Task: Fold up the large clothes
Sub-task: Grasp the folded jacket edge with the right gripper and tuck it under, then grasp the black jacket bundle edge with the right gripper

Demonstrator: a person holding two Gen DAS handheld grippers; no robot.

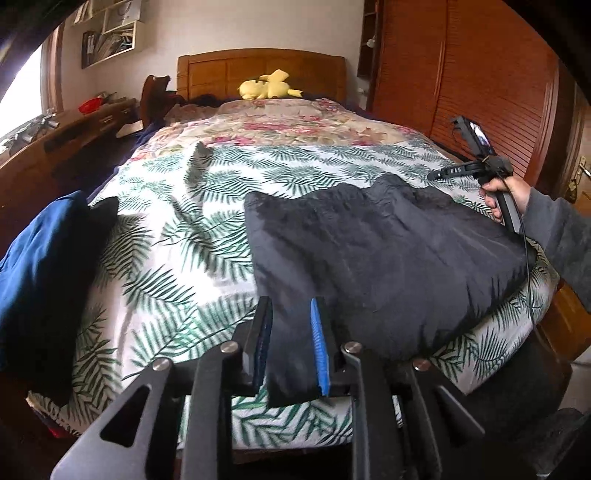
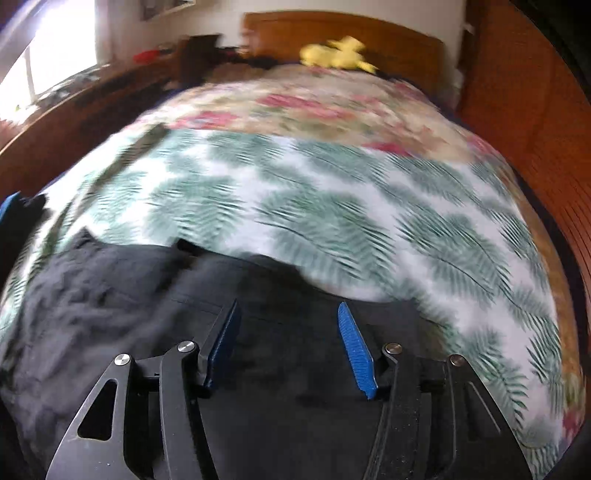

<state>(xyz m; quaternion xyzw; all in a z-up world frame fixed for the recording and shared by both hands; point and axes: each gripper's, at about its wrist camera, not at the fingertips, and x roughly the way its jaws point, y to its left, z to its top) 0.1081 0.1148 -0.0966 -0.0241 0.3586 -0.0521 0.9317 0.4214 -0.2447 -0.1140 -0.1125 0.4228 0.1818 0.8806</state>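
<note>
On the bed (image 1: 177, 229), the left tongs (image 1: 291, 343) pinch the dark garment (image 1: 369, 251)'s near corner; the right tongs (image 2: 290, 347) gape empty above it.

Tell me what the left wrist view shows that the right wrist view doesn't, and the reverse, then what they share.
Only the left wrist view: the person's hand holding the right gripper's handle, a wall shelf, and the left gripper with dark garment cloth between its fingers.

Only the right wrist view: the right gripper, fingers apart, nothing between them, above the garment.

Both: leaf-print bedspread, floral quilt, yellow plush toy, wooden headboard, blue clothing at the left edge.
</note>
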